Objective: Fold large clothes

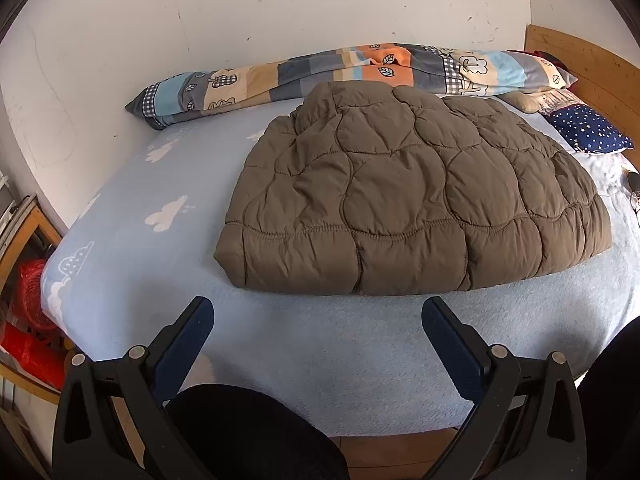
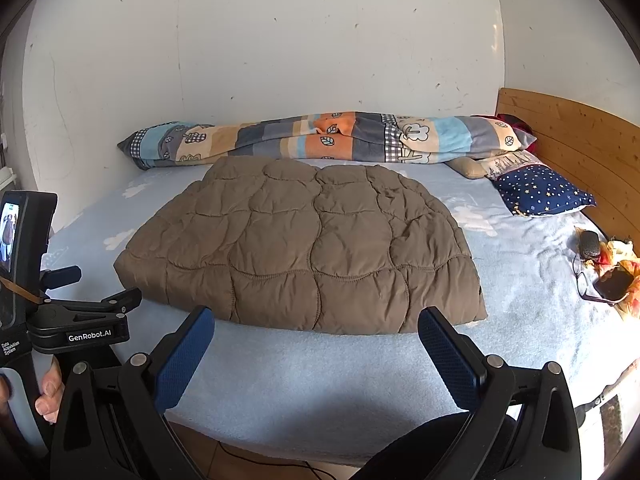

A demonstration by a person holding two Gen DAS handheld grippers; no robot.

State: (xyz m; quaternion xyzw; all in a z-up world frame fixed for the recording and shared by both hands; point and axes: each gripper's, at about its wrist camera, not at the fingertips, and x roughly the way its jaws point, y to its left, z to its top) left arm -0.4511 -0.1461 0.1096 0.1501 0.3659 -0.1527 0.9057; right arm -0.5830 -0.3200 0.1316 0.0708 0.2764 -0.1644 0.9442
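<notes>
Left gripper: jaws spread wide, holding nothing. Brown quilted jacket, folded, flat on bed, just beyond both jaw pairs. Right gripper: jaws spread wide, holding nothing; starry pillow far right.

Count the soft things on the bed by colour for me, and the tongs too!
Brown quilted jacket: 1
Patchwork blanket: 1
Navy starry pillow: 1
Tongs: 2, left tongs and right tongs, both open
Total: 5
</notes>
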